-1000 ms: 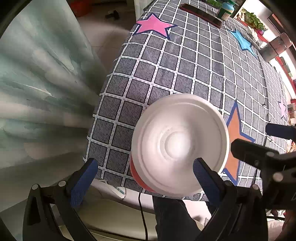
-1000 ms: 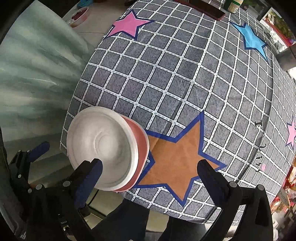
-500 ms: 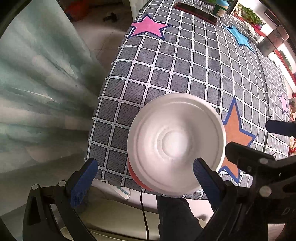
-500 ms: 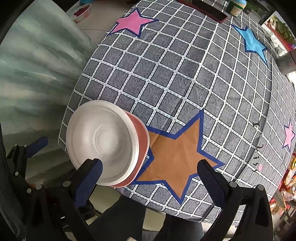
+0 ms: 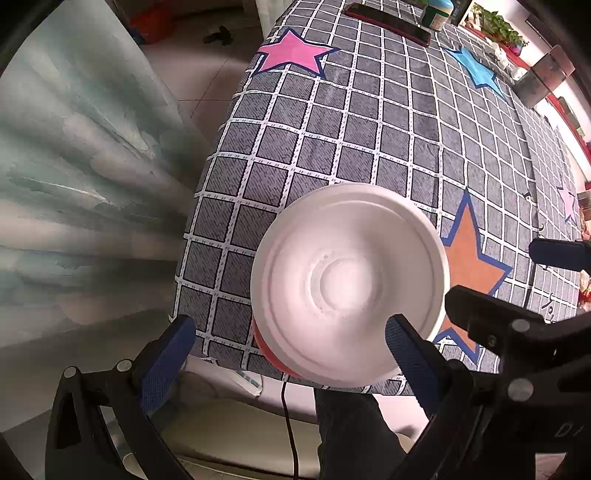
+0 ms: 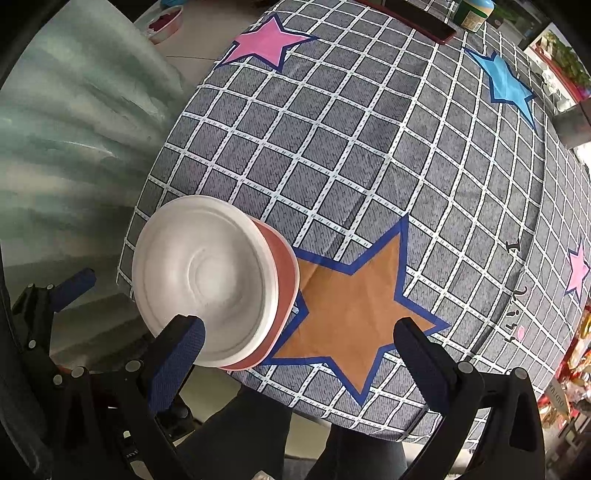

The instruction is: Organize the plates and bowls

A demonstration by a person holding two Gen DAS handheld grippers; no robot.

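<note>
A white bowl (image 5: 347, 284) sits nested on a red-orange bowl (image 5: 267, 352) at the near edge of the checked tablecloth; the stack also shows in the right wrist view, white bowl (image 6: 203, 277) over red bowl (image 6: 286, 291). My left gripper (image 5: 288, 350) is open and empty, held above and in front of the stack, its fingers apart on either side. My right gripper (image 6: 299, 350) is open and empty, to the right of the stack over the orange star (image 6: 354, 306).
The round table (image 5: 388, 122) wears a grey checked cloth with pink, blue and orange stars. A dark phone (image 5: 388, 23) and a green-lidded jar (image 5: 437, 14) lie at the far edge. A teal curtain (image 5: 81, 184) hangs on the left. A person's legs (image 5: 354, 435) are below.
Both grippers have drawn back and up slightly from the stacked bowls. The bowls have not moved. Both grippers stay open.
</note>
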